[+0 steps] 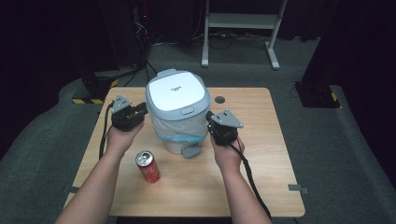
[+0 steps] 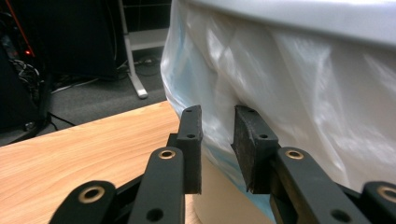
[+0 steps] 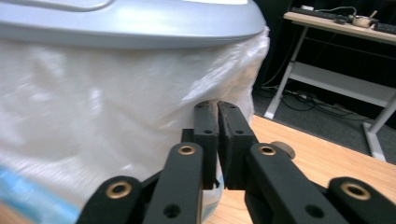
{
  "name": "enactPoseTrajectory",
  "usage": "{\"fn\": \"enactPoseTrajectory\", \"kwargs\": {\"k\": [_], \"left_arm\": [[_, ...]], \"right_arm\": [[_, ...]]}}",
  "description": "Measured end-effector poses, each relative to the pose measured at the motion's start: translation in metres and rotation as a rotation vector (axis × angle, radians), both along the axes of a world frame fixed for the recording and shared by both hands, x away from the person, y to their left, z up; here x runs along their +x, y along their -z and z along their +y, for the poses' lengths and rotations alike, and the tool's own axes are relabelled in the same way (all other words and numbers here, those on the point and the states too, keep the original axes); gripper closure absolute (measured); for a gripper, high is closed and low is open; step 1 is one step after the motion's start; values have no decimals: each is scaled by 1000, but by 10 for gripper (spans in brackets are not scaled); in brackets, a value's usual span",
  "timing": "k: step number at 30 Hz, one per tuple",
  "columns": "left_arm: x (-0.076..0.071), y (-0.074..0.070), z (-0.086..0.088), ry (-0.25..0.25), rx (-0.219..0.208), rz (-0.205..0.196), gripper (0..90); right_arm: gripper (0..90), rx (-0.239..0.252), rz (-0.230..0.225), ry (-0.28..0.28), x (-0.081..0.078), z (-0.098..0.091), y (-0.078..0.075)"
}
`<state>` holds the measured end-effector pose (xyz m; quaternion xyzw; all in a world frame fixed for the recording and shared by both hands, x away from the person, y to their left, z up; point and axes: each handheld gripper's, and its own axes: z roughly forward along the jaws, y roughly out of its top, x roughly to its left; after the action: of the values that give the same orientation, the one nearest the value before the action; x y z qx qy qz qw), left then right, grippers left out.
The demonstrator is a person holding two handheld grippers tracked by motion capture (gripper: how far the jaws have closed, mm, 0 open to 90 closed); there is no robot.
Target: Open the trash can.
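Observation:
A small pedal bin with a grey-blue lid (image 1: 177, 95) stands at the middle of the wooden table (image 1: 261, 154). A white plastic bag (image 1: 180, 126) with a blue edge hangs out over the bin's rim. My left gripper (image 1: 142, 112) is at the bin's left side. In the left gripper view it (image 2: 217, 116) is open by a narrow gap, its tips against the bag (image 2: 303, 93). My right gripper (image 1: 209, 122) is at the bin's right side. In the right gripper view it (image 3: 217, 109) is shut on a fold of the bag (image 3: 93, 102), just under the lid (image 3: 130, 23).
A red soda can (image 1: 147, 166) stands upright near the front left of the table, beside my left forearm. The bin's grey pedal (image 1: 190, 151) sticks out toward me. A cable grommet (image 1: 219, 100) is behind the bin. A white desk frame (image 1: 238, 32) stands on the floor beyond.

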<state>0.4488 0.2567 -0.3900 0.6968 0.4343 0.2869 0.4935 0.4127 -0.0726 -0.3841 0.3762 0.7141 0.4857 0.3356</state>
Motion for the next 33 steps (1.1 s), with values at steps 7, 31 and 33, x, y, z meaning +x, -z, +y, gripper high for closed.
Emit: {"fn": "enactPoseTrajectory", "kwargs": {"k": [7,31,33], "left_arm": [[1,1,2,-27,-8,9,613],[-31,76,29,-74,36,31,665],[-27,75,26,-70,25,27,679]], "right_arm": [[795,-6,14,0,-7,-7,4],[823,-111,339,-14,1,10,131],[842,-120,340,-22,-1,13,131]]}}
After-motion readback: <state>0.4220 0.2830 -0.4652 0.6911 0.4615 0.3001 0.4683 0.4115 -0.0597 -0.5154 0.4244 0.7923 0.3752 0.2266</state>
